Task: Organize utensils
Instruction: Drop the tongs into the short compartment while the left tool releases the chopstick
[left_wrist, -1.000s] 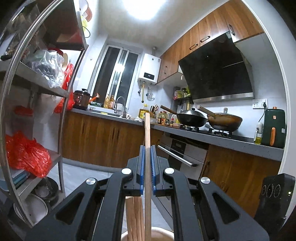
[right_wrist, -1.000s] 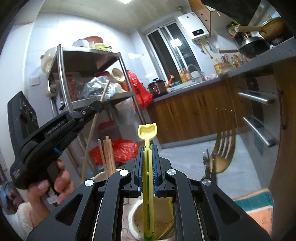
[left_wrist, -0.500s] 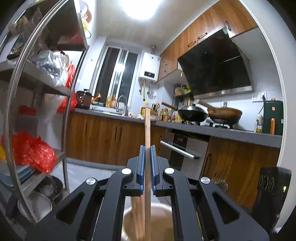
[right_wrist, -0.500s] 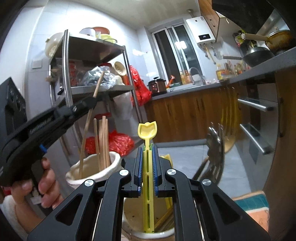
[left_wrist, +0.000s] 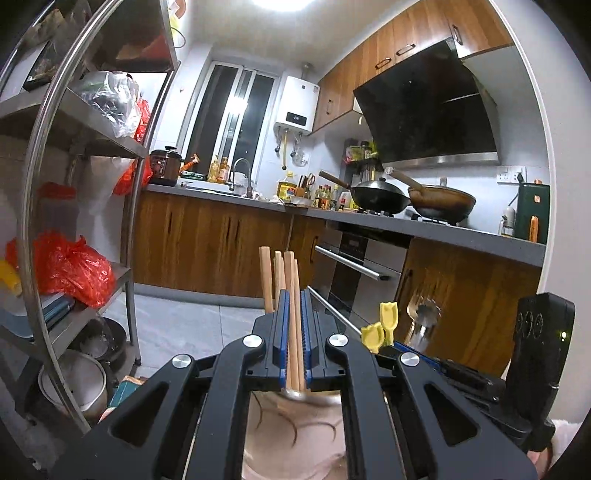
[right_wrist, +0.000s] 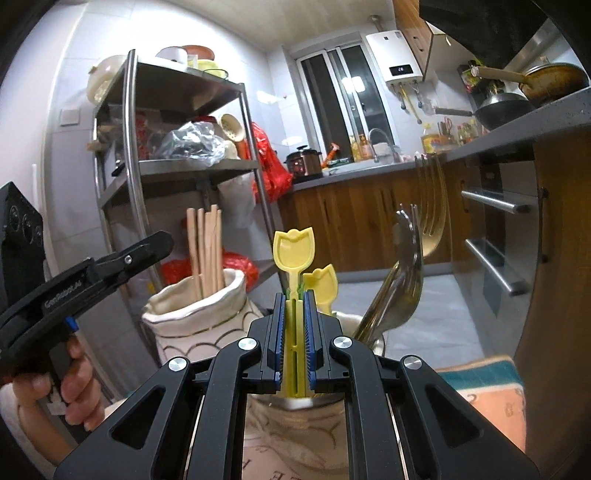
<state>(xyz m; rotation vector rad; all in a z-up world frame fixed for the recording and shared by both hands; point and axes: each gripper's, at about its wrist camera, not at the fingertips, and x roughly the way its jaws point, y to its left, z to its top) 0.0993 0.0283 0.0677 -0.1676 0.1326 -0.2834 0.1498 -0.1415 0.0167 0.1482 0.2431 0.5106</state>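
Observation:
My left gripper (left_wrist: 293, 295) is shut on a wooden chopstick (left_wrist: 293, 332) whose lower end reaches into a cream ceramic holder (left_wrist: 295, 435). Other chopsticks (left_wrist: 266, 280) stand just behind it. In the right wrist view the same holder (right_wrist: 199, 314) stands at the left with the chopsticks (right_wrist: 207, 251) in it, and the left gripper (right_wrist: 155, 245) is at their side. My right gripper (right_wrist: 293, 306) is shut on a yellow tulip-topped utensil (right_wrist: 293, 251) above a second holder (right_wrist: 295, 424). That holder also contains another yellow utensil (right_wrist: 321, 284) and metal forks (right_wrist: 406, 277).
A steel shelf rack (left_wrist: 44, 155) with red bags (left_wrist: 70, 266) stands close on the left. Wooden cabinets, an oven with a bar handle (left_wrist: 351, 264) and a counter with two woks (left_wrist: 380, 195) lie ahead. A hand (right_wrist: 74, 384) holds the left tool. A folded cloth (right_wrist: 480, 384) lies at the right.
Both grippers have sunk toward the holders. The chopstick now stands among the other chopsticks, and the yellow utensil has come down beside the second yellow one.

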